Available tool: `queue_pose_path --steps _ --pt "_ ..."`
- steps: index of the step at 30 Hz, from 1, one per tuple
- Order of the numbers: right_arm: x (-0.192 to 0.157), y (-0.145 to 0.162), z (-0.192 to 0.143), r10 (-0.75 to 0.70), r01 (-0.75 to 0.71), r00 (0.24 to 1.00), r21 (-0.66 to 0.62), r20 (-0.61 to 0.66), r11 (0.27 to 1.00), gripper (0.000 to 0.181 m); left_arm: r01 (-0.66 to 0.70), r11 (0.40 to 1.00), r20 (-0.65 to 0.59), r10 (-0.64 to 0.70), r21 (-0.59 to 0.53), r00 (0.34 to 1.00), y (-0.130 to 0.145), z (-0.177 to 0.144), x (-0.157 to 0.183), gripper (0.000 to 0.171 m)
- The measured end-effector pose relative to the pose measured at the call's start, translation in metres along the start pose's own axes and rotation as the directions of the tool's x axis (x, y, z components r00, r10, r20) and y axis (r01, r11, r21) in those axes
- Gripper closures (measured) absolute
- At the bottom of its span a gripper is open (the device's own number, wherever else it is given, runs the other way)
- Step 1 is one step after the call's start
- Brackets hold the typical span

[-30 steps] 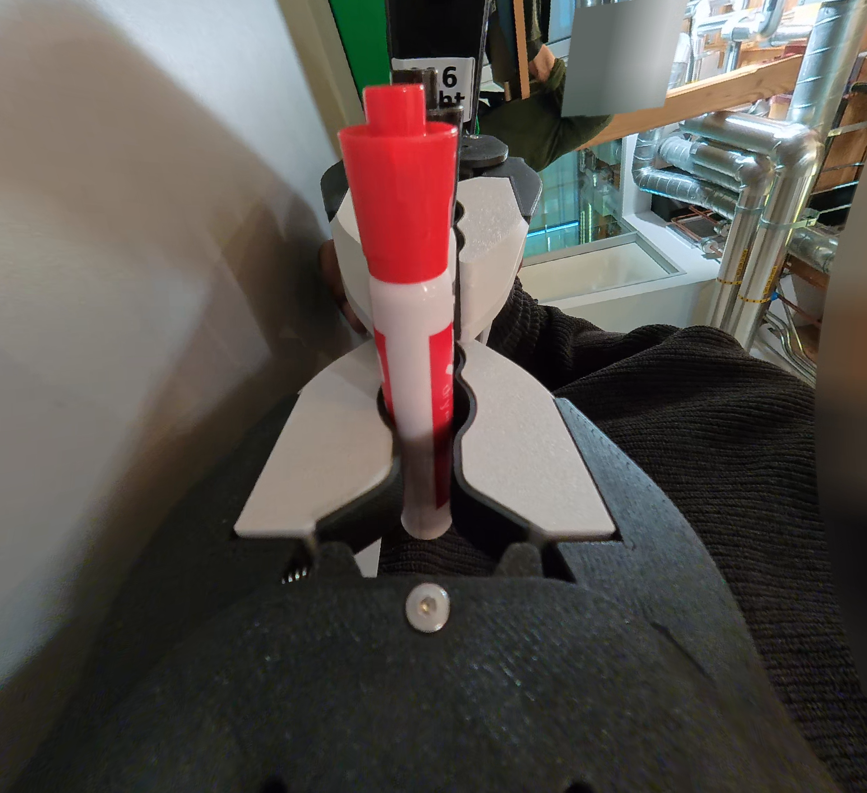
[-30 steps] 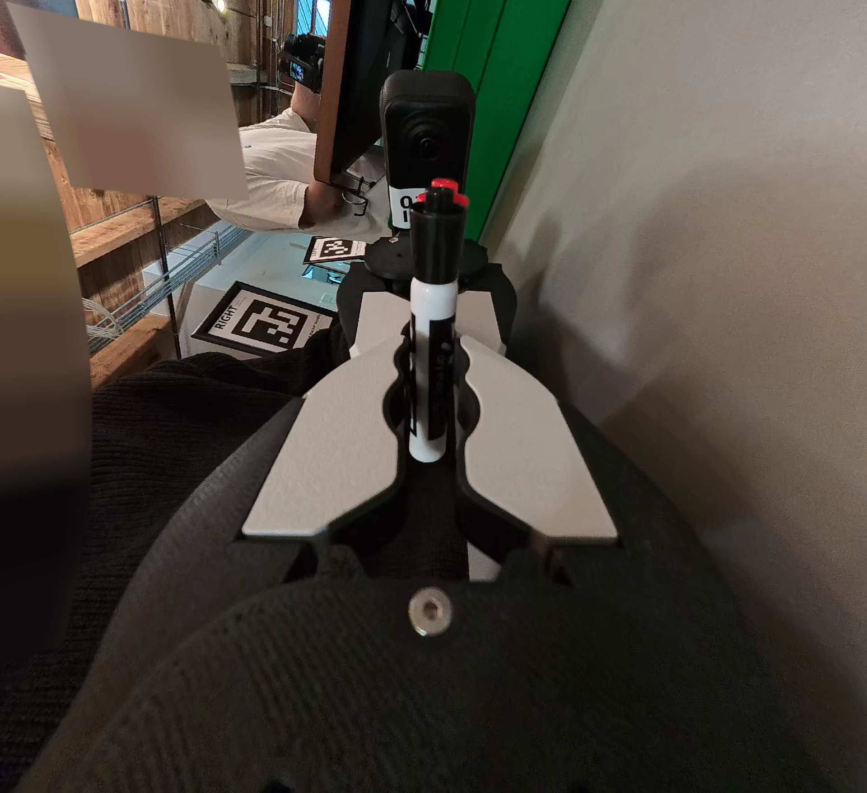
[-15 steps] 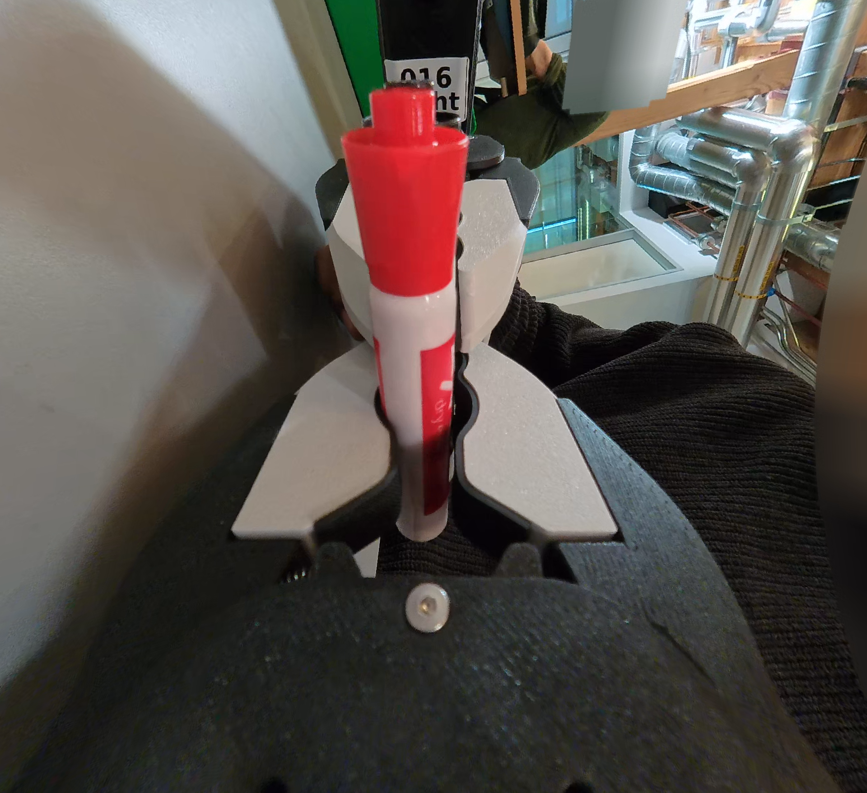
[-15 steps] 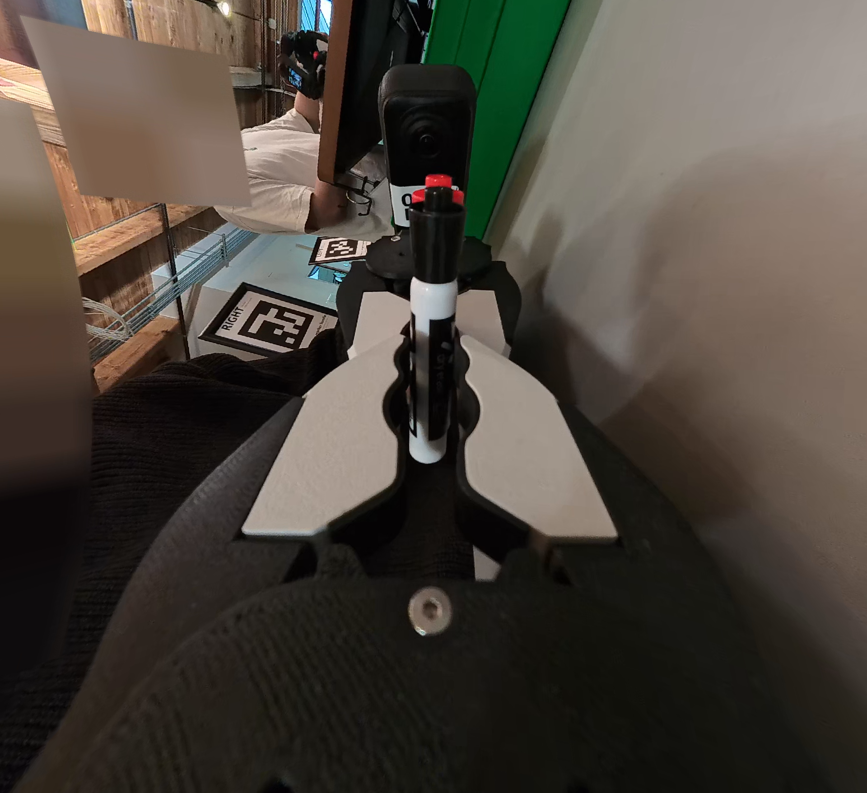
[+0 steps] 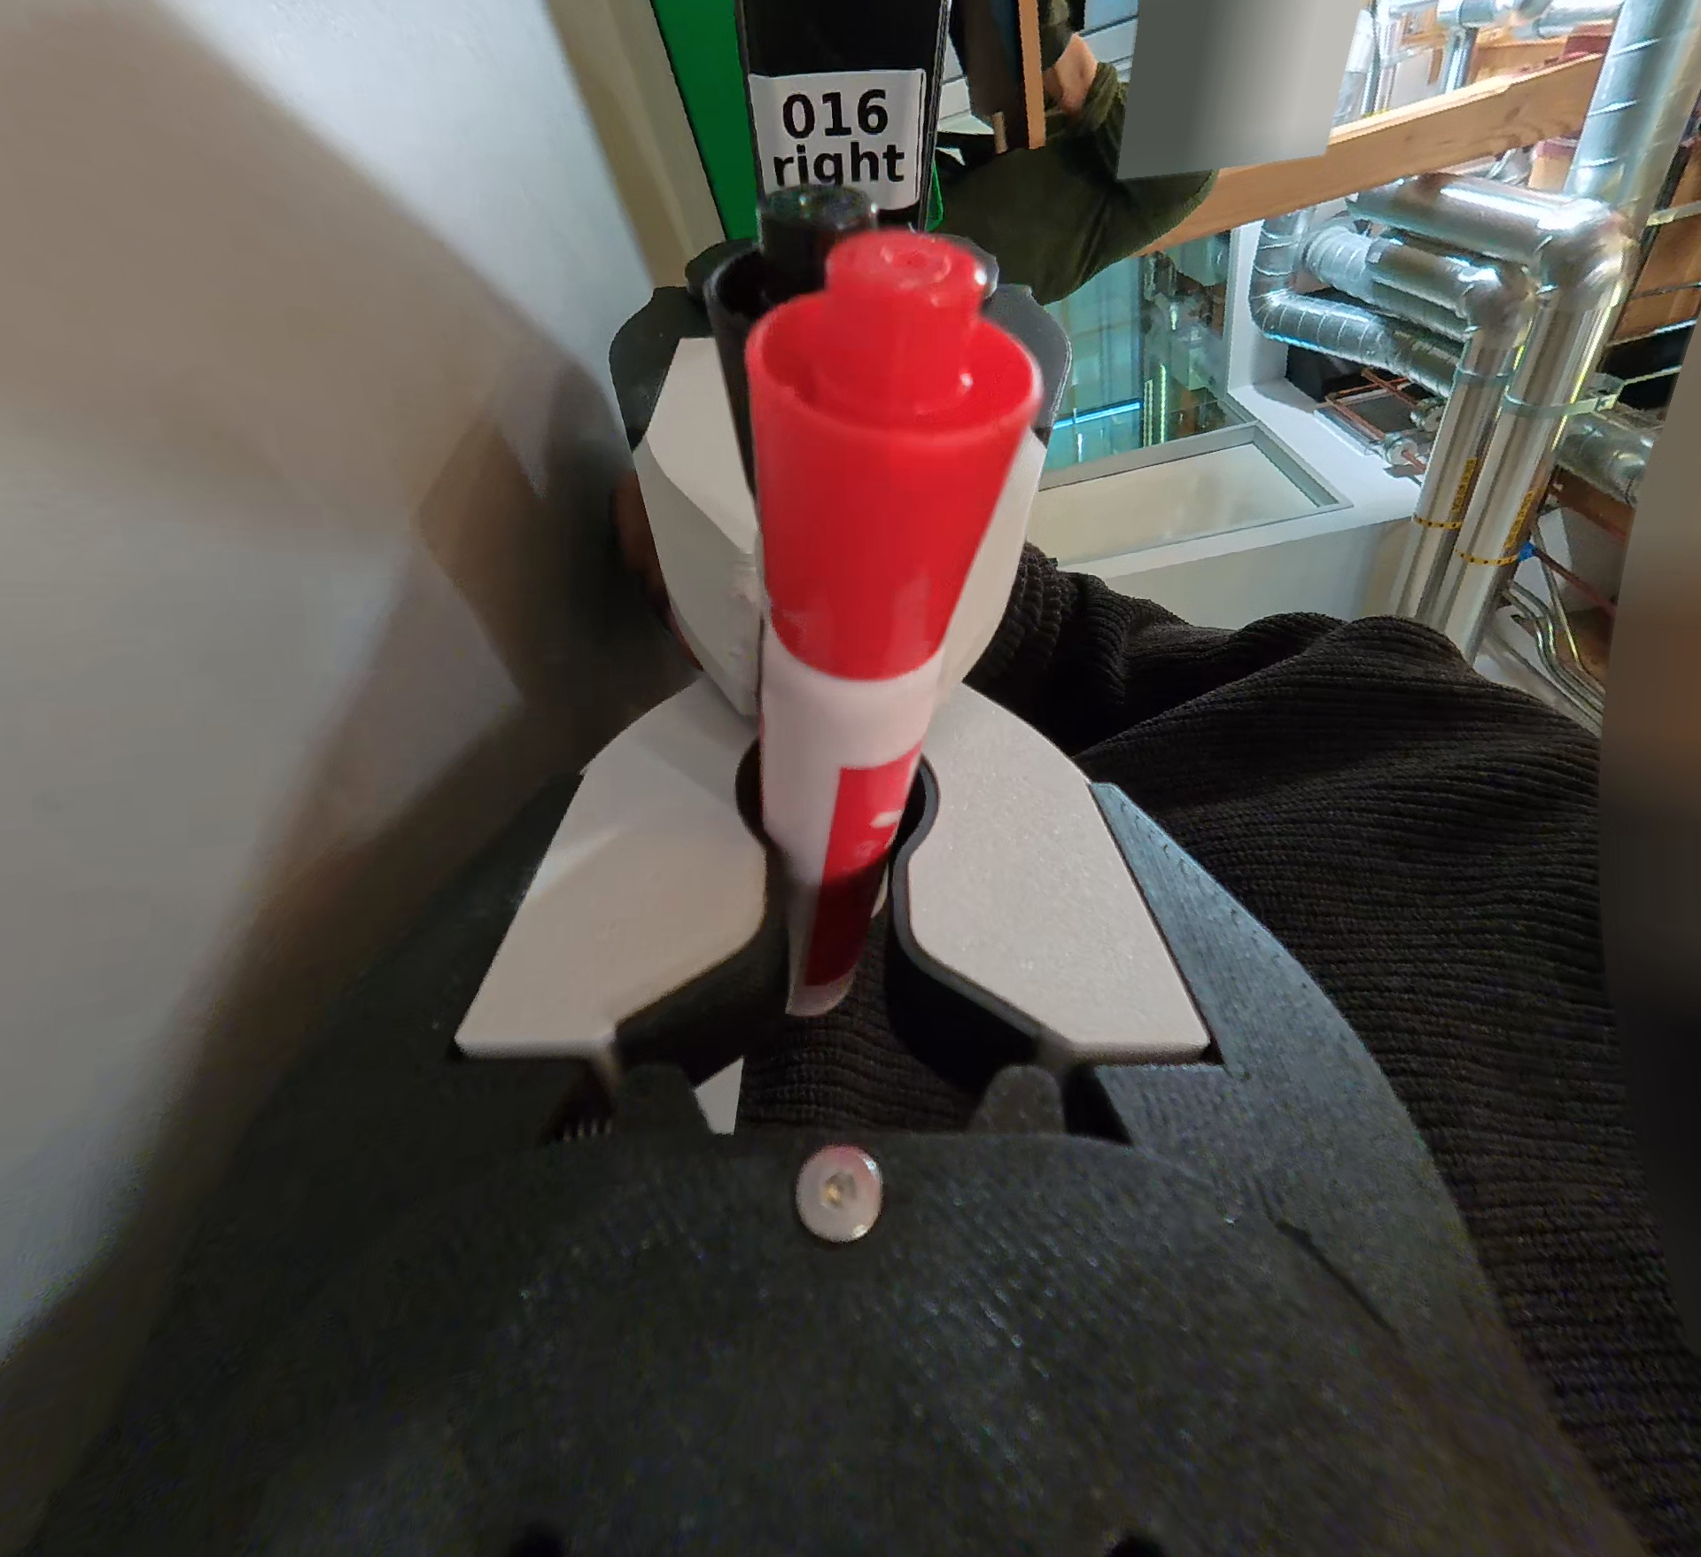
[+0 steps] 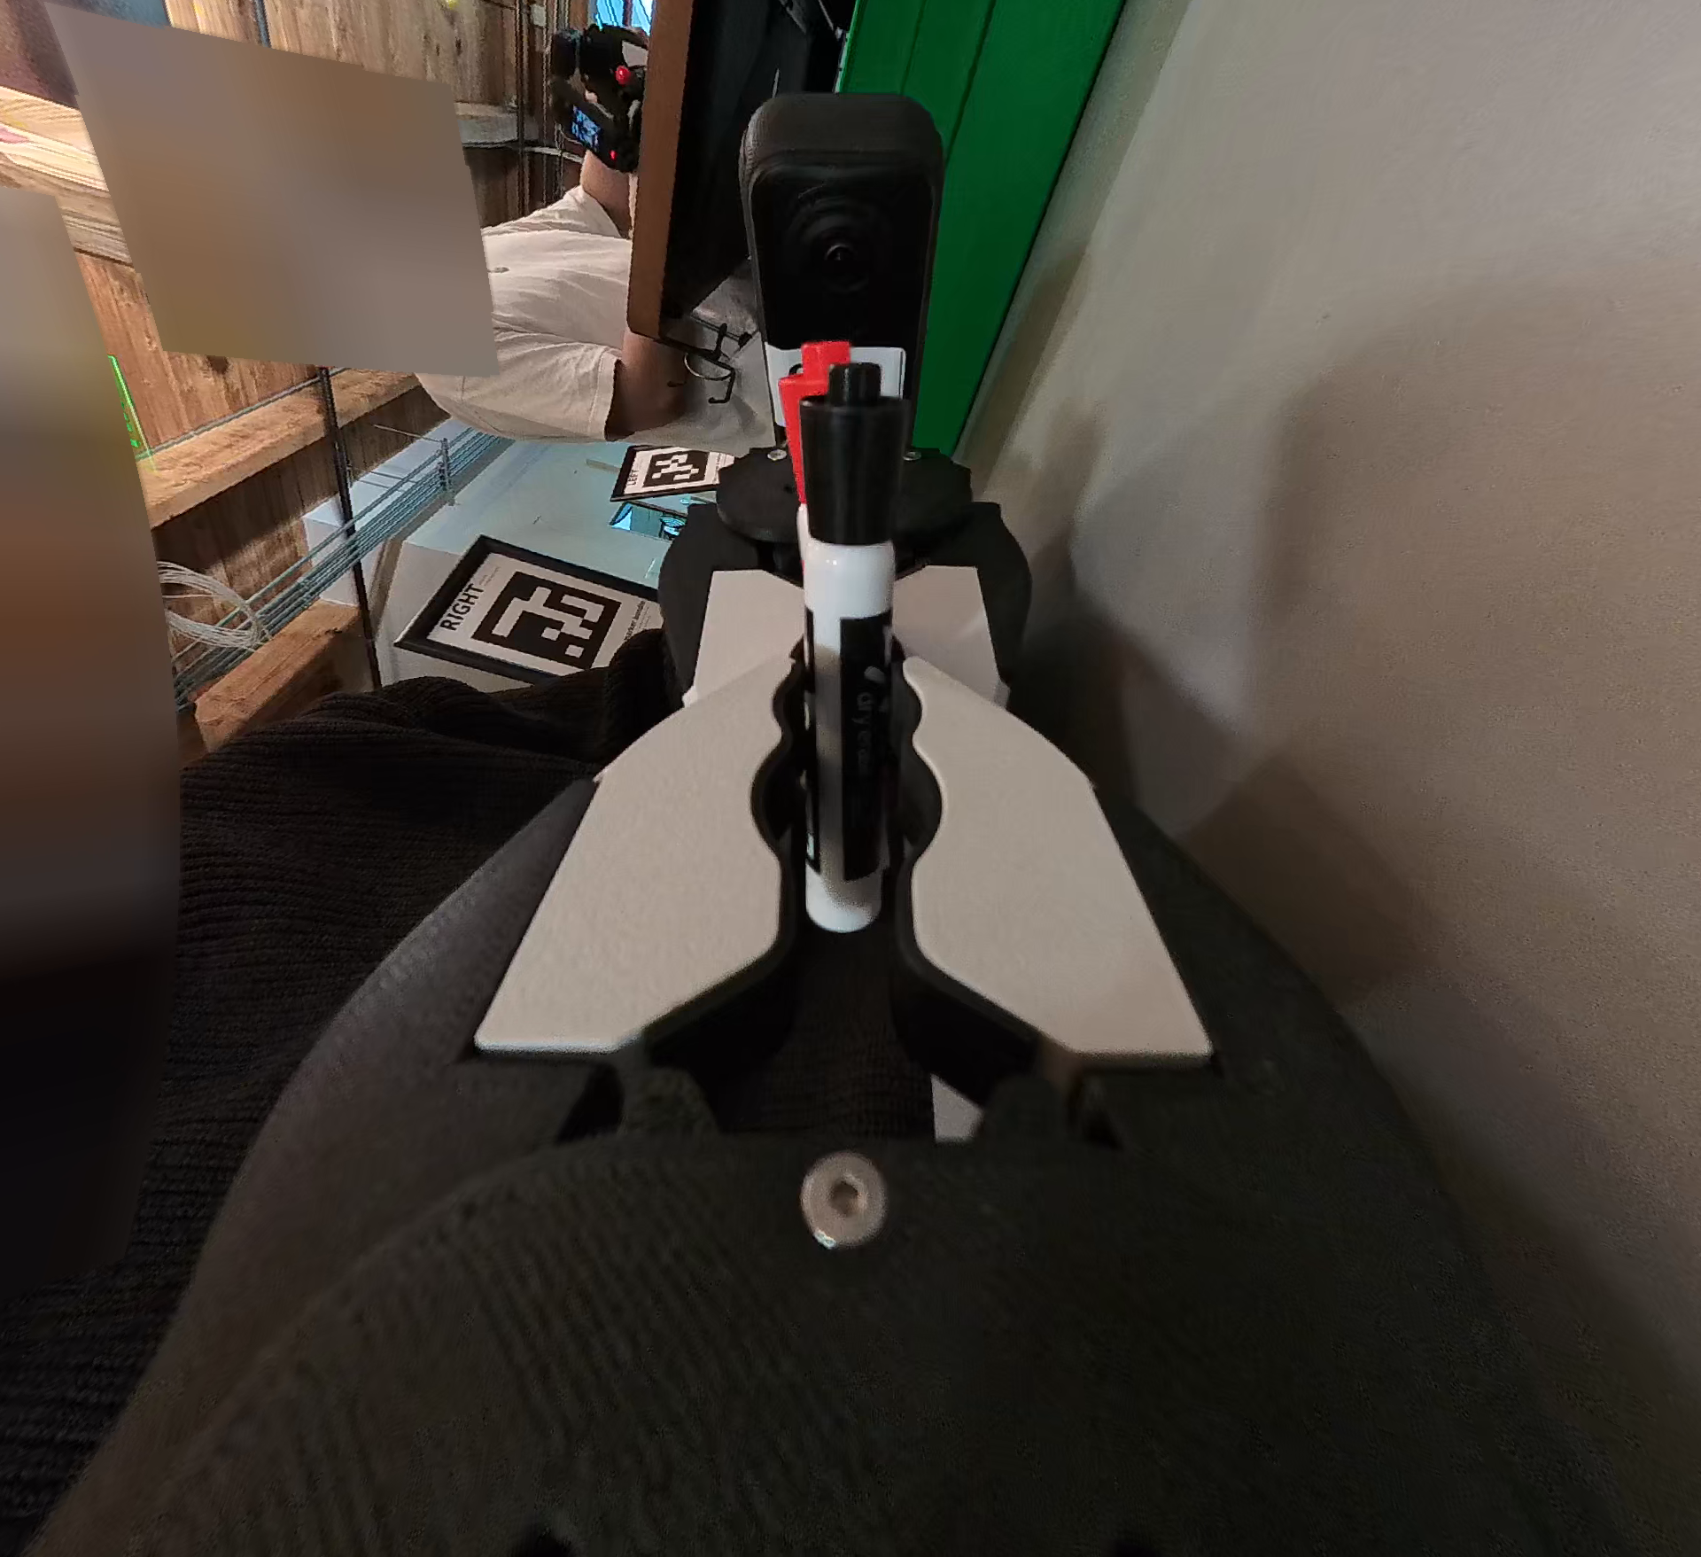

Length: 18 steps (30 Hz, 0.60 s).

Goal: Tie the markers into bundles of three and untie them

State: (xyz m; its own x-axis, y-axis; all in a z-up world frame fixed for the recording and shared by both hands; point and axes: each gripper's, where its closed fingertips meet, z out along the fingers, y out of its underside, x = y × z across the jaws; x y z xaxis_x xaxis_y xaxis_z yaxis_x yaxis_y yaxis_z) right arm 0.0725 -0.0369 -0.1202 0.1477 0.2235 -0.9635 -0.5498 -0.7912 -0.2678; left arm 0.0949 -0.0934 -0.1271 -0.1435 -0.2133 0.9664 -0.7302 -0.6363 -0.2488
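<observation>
In the left wrist view my left gripper (image 5: 842, 776) is shut on a red-capped marker (image 5: 874, 518), cap pointing away. The right gripper's white fingers (image 5: 690, 518) face it closely, and its black marker cap (image 5: 801, 233) shows just behind the red cap. In the right wrist view my right gripper (image 6: 849, 684) is shut on a black-capped marker (image 6: 847, 592), cap pointing away. The red cap (image 6: 810, 380) shows just behind it, with the left gripper's fingers (image 6: 736, 620) opposite. The two markers lie side by side, caps overlapping.
A pale grey surface (image 5: 230, 316) runs close along one side of both grippers (image 6: 1381, 500), with a green panel (image 6: 994, 132) beyond. A black knit sleeve (image 5: 1289, 868) is on the other side. Silver pipes (image 5: 1473, 316), a black-and-white tag board (image 6: 534, 620) and people stand behind. Tip to tip, the grippers are about 5 cm apart.
The two grippers have come closer together. The black cap now sits beside the red cap instead of hidden behind it, and the red marker's cap has tipped toward the left camera.
</observation>
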Motion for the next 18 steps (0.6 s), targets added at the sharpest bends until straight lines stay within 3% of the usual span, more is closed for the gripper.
queue_pose_path --steps 10,18 --pt "-0.0024 0.0011 0.0008 0.01 -0.01 1.0 -0.006 0.025 1.0 0.164 0.007 1.0 -0.02 -0.007 -0.01 1.0 0.0015 0.0009 0.0029 0.152" --pt "-0.006 -0.0007 0.0003 -0.005 0.005 0.999 -0.004 0.033 1.0 0.145 -0.01 1.0 -0.016 0.01 -0.029 1.0 0.0048 0.0032 0.0035 0.153"
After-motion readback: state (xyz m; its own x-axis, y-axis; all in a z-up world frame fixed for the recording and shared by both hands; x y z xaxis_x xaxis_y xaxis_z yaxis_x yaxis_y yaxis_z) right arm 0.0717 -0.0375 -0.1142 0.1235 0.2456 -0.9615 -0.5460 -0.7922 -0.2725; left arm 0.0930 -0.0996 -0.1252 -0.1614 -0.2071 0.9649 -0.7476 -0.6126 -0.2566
